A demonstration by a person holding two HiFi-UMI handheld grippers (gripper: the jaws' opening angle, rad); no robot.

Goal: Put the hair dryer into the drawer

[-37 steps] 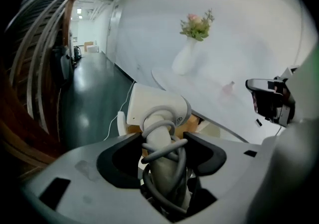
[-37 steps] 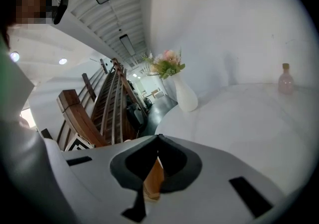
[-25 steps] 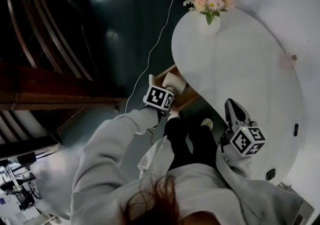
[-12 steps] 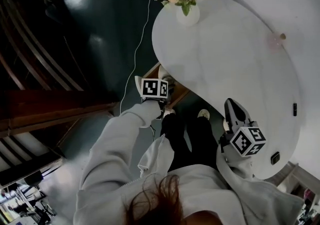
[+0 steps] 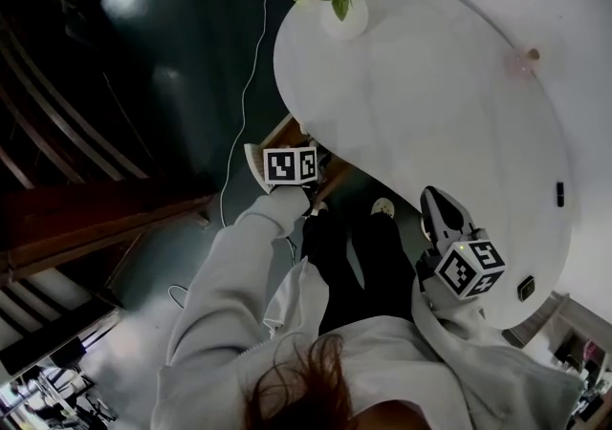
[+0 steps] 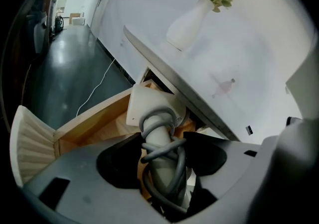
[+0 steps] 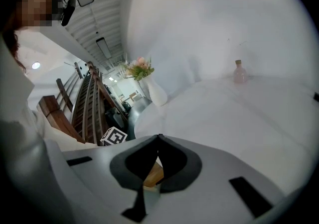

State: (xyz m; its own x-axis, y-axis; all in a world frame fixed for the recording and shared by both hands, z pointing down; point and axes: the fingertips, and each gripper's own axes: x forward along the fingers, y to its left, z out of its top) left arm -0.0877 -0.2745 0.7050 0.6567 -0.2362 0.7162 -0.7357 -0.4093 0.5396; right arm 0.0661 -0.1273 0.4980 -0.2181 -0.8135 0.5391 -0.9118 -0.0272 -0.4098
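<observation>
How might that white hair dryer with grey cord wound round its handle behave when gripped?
The white plastic hair dryer looks rigid, probably head-heavy beyond the left gripper. Its grey cord looks floppy; loops might slip loose.

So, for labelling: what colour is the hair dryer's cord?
Grey cord, clearest in the left gripper view.

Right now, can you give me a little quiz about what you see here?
1. True or false: the jaws of the left gripper hold the hair dryer.
2. Which of these stands on the white table? A) a vase of flowers B) a laptop C) a kettle
3. Is the wooden drawer open or shut?
Key: 1 true; 2 A; 3 open.
</observation>
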